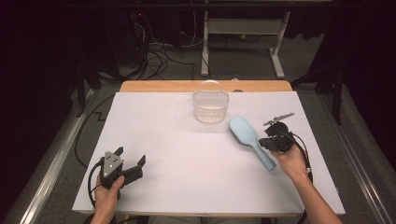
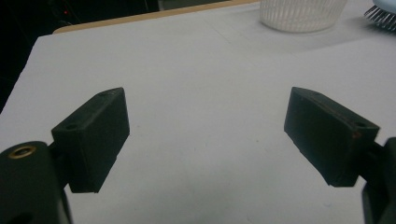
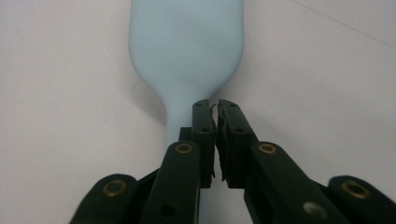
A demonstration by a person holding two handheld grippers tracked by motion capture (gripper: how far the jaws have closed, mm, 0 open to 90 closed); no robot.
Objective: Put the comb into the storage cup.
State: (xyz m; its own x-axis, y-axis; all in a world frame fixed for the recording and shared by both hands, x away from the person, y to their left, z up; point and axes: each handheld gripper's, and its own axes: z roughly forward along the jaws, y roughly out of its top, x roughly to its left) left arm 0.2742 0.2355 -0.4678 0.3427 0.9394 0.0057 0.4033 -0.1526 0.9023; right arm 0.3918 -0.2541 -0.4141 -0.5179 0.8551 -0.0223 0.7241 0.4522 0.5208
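Black jaws of my right gripper (image 3: 215,109) sit almost shut above the blue brush (image 3: 187,51), holding nothing. Left gripper (image 2: 205,135) jaws are wide open, empty. Brush lies flat on the white worktop (image 1: 187,158) near a white basket (image 1: 210,106). Dark floor with cables behind.

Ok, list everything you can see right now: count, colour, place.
hairbrush: one, light blue, right of table centre, bristles down
basket: one, white mesh, far centre, upright, apart from the hairbrush
table: one, white top, wooden far edge
desk frame: one, white, on the floor beyond the table
left gripper: black, near left, jaws wide apart, nothing between them
right gripper: black, jaws nearly together above the hairbrush handle
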